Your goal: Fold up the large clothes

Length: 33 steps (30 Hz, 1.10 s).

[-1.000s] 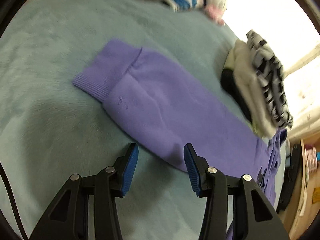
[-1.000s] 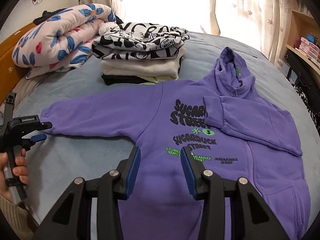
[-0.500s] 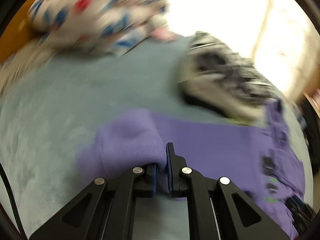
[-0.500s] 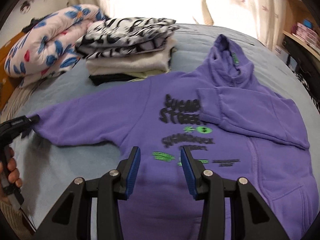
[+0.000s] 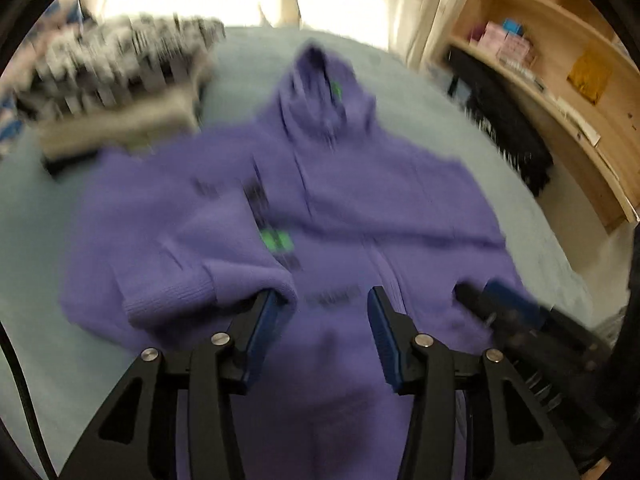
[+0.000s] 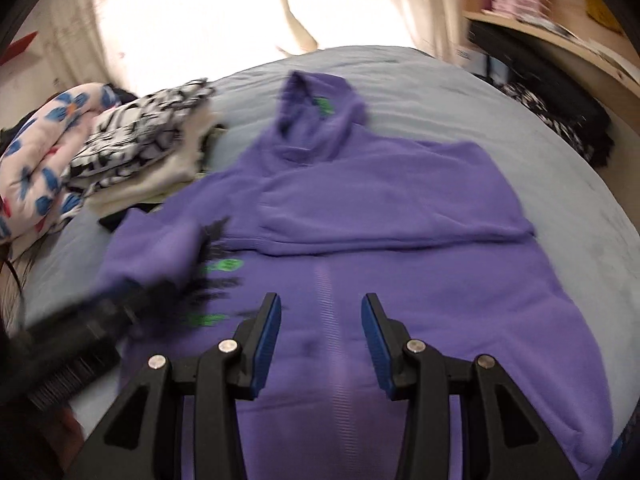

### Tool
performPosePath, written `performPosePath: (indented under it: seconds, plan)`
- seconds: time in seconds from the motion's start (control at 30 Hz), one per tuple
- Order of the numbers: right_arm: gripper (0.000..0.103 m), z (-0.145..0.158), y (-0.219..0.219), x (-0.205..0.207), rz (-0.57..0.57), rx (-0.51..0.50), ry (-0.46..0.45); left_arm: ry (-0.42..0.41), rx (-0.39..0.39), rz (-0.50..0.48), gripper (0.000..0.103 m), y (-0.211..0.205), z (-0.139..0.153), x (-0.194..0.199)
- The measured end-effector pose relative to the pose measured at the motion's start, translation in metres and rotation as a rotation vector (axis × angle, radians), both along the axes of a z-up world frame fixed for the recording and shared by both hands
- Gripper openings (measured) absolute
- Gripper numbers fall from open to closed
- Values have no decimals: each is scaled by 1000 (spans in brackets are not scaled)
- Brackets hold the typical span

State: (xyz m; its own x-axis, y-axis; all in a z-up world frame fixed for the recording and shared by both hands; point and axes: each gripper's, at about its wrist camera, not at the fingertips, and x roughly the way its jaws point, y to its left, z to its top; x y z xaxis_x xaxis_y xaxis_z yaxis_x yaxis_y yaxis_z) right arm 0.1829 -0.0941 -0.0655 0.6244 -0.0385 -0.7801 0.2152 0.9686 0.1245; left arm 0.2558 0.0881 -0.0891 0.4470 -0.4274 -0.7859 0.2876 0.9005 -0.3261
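Left wrist view shows the purple hoodie [image 5: 360, 208] spread flat on the grey-blue bed cover [image 5: 472, 120], filling the middle of the frame, with its hood at upper centre and its hem running out of sight at the bottom edge behind the tongs. Its long axis therefore runs from bottom to top of the frame, directly ahead of both tools. The left gripper [image 5: 320, 332] has just been opening: its blue pads stand part-way apart with nothing pressed between them, and the ribbed cuff of the left sleeve [image 5: 208, 264] lies just beside the left-hand pad, laid inward over the chest print (the blur hides whether cloth and pad touch). In the right wrist view the right gripper [image 6: 320, 340] hangs over the lower middle of the garment, above the centre seam, jaws part-way apart and empty. The other sleeve [image 6: 380, 216] lies folded crosswise below the hood, so both sleeves look already turned in. A stack of folded clothes [image 6: 144, 152] and a flowered quilt [image 6: 44, 152] sit at the left of that frame, clear of the work. Judging from this, the next fold would bring hem toward hood along the long axis, and both tools sit at the hem end, about equally near.
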Motion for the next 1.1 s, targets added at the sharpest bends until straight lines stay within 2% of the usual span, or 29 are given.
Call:
performPosePath:
  seconds: [0.1,0.27,0.4,0.5,0.63,0.77,0.83,1.1]
  plan:
    - [42,-5,-17,-5,-16,28,10,63,-8,-5,46,-6,-17,-2]
    - [42,-7,-24,-4,31,105,-1,94,-68,6,47,12,-21,-14]
    - [42,-2,-7,-3,157,170,-26,108,-121,49,52,35,-23,-36]
    - [42,6,14,-1,282,186,-50,101,-123,90,52,54,-18,-53]
    - [44,17,53,0,454,159,-90,80,-106,145,52,75,-11,-65]
    - [57,20,92,3,615,128,-115,65,-73,196,52,93,-12,-70]
    - [60,17,107,5,669,96,-115,68,-62,220,52,102,-13,-71]
    - [60,-17,145,28,770,-87,-4,102,49,329,52,142,-29,-78]
